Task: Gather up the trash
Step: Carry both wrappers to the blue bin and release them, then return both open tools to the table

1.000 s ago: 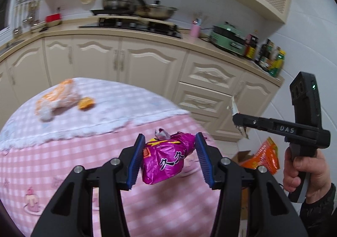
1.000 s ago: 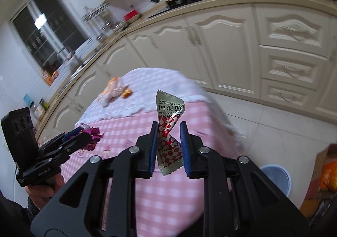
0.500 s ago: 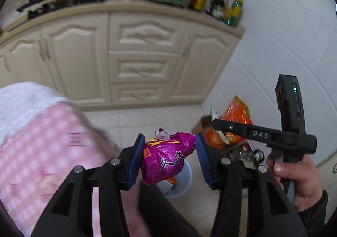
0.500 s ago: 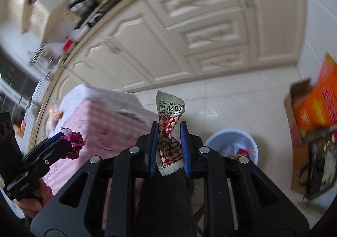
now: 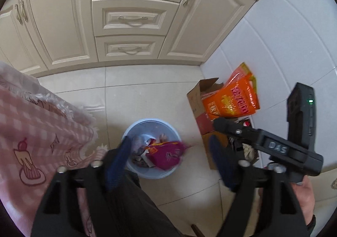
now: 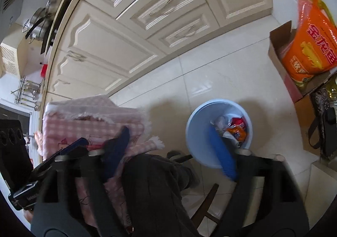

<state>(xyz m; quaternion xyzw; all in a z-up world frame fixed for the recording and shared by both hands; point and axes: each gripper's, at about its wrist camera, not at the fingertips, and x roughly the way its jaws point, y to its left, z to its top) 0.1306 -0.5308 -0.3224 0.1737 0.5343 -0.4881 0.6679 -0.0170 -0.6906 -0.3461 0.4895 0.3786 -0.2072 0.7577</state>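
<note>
A light blue trash bin (image 5: 134, 129) stands on the tiled floor and holds several wrappers. The magenta snack bag (image 5: 166, 155) lies in it, free of my fingers. My left gripper (image 5: 168, 161) is open wide above the bin. My right gripper (image 6: 170, 148) is open and empty, its right finger over the bin (image 6: 195, 123). In the right wrist view the bin holds red and orange wrappers (image 6: 237, 129); I cannot pick out the red-checked packet. The right gripper's body shows in the left wrist view (image 5: 273, 148).
A pink checked tablecloth (image 5: 31, 131) hangs at the left. A cardboard box (image 5: 195, 100) with an orange bag (image 5: 233, 97) stands right of the bin by the white wall. Cream cabinets (image 5: 130, 19) run along the back. My dark trouser leg (image 6: 151, 190) is below.
Both grippers swung from the table down over the bin and opened. The magenta bag dropped from the left gripper into the bin. The red-checked packet left the right gripper.
</note>
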